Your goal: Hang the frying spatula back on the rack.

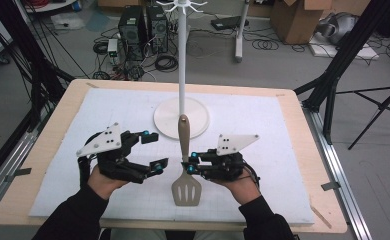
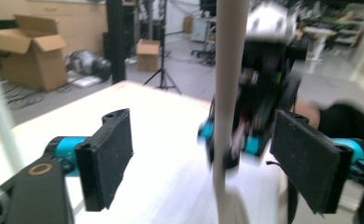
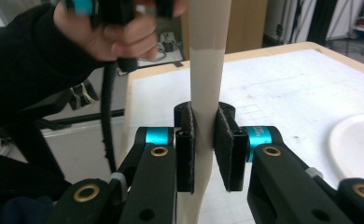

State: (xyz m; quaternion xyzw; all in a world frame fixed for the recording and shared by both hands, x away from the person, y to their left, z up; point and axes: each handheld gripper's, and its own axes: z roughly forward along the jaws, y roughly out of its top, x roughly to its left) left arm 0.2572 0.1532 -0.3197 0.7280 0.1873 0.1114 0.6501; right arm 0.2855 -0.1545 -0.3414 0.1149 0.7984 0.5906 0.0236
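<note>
Jaws of right gripper [image 3: 203, 149] clamp spatula [image 3: 207, 60] handle.

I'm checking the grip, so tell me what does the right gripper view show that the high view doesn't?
Right gripper view: the right gripper has both pads pressed on the spatula handle. High view: the spatula's slotted blade, the white stand and the open left gripper. Both show the spatula, the white mat and the left hand.

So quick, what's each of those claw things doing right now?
Left gripper: open, holding nothing.
Right gripper: fingers shut on the handle of the spatula.
</note>
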